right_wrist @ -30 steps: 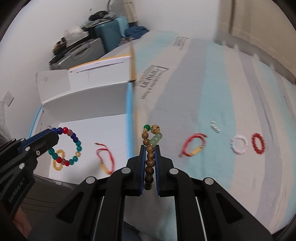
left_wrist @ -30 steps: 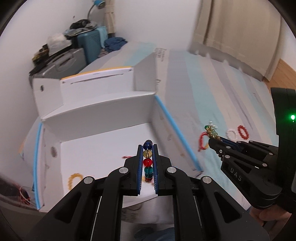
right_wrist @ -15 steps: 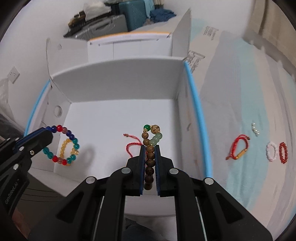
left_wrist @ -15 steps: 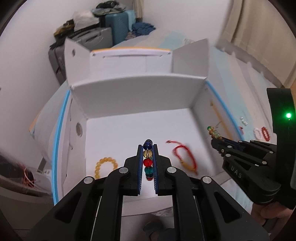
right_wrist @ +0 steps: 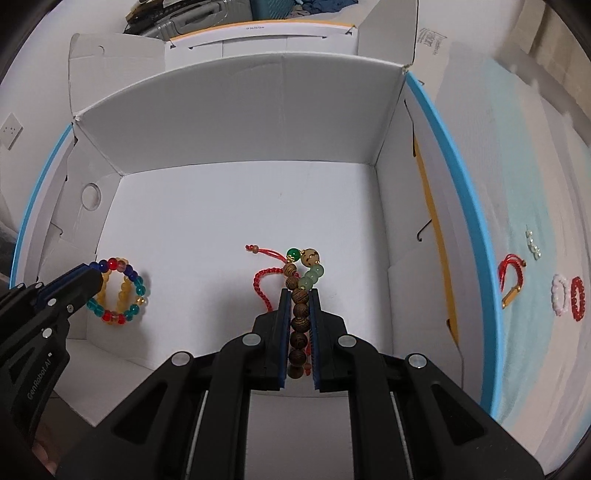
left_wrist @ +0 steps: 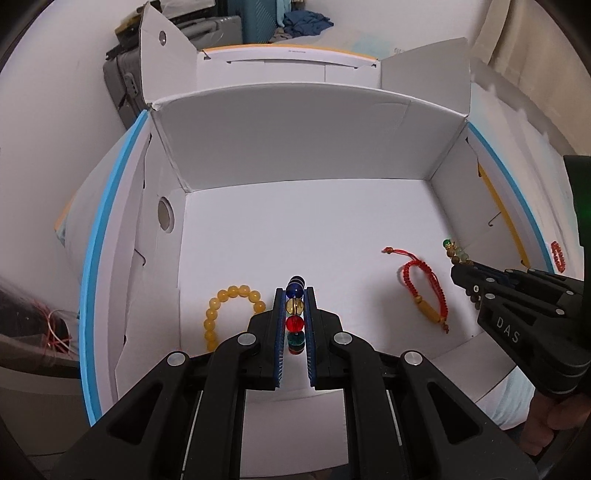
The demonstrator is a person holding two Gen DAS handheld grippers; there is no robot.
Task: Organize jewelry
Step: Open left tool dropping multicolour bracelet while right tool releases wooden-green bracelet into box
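Note:
My left gripper [left_wrist: 294, 295] is shut on a multicoloured glass-bead bracelet [left_wrist: 294, 314], held over the floor of an open white box [left_wrist: 295, 236]; the bracelet also shows in the right wrist view [right_wrist: 122, 291]. My right gripper [right_wrist: 299, 295] is shut on a wooden-bead bracelet with green beads [right_wrist: 301, 295], also over the box floor; it shows at the right of the left wrist view [left_wrist: 461, 273]. On the box floor lie a yellow bead bracelet [left_wrist: 229, 306] and a red cord bracelet [left_wrist: 424, 288].
Outside the box on the pale blue bed cover lie a second red cord bracelet [right_wrist: 511, 277], a white bead ring [right_wrist: 559, 293], a red bead ring [right_wrist: 578, 299] and a small clear bead piece [right_wrist: 532, 245]. Suitcases [left_wrist: 221, 33] stand beyond the box.
Both grippers have moved left from the bed cover to over the open box and lower into it, each still holding its bracelet.

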